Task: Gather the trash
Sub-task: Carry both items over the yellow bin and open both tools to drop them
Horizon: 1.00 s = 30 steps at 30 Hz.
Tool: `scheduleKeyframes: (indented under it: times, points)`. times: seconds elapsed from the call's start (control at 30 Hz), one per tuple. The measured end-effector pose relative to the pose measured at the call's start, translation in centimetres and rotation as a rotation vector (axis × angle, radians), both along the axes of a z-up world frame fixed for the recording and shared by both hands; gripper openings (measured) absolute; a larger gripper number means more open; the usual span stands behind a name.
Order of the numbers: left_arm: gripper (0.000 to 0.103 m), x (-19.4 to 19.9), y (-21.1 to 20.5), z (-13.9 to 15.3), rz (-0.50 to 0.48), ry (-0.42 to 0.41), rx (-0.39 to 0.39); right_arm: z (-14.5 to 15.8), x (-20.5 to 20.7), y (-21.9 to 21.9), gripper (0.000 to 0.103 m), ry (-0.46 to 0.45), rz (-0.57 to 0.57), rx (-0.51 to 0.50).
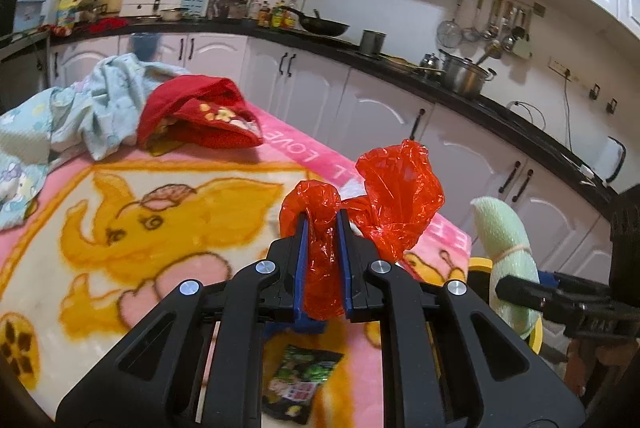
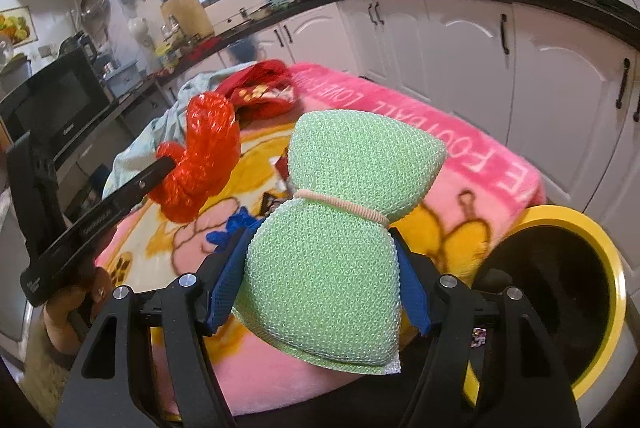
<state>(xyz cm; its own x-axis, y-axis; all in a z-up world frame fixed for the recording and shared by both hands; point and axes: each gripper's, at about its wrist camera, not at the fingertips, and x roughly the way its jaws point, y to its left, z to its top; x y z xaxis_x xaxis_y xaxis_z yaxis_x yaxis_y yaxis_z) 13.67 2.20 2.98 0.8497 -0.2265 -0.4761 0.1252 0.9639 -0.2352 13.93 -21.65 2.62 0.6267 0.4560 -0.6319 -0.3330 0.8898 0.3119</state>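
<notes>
Left gripper (image 1: 322, 224) fingers clamp a crumpled red plastic bag (image 1: 376, 195), upright. Right gripper (image 2: 320, 268) fingers clamp a green scouring sponge (image 2: 340, 228), long axis upright, beside yellow-rimmed bin (image 2: 600, 248); snack wrapper (image 1: 304, 380) lies on cartoon blanket (image 1: 140, 220).

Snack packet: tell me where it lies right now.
In the left wrist view the snack packet lies flat on the blanket, at bottom centre, below the left tool that grips the red bag.

One red plastic bag (image 1: 384, 195), one green sponge (image 2: 344, 228), one snack packet (image 1: 300, 384), one yellow-rimmed bin (image 2: 576, 292) (two crumpled cloths (image 1: 192, 115) behind).
</notes>
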Motion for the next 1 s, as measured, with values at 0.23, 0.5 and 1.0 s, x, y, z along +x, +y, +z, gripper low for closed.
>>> scheduleKeyframes:
  times: [0.23, 0.5, 1.0]
  points:
    - [0.008, 0.2, -2.8, 0.1, -0.053, -0.003, 0.023, 0.6, -0.3, -3.0, 0.065, -0.019, -0.051, -0.001]
    - [0.008, 0.5, -6.3, 0.2, -0.116, -0.010, 0.047, 0.8, -0.4, -6.9, 0.065, -0.033, -0.126, -0.009]
    - [0.008, 1.8, -14.1, -1.1, -0.242, 0.011, 0.097, -1.4, -1.1, -13.5, 0.066, -0.023, -0.240, -0.085]
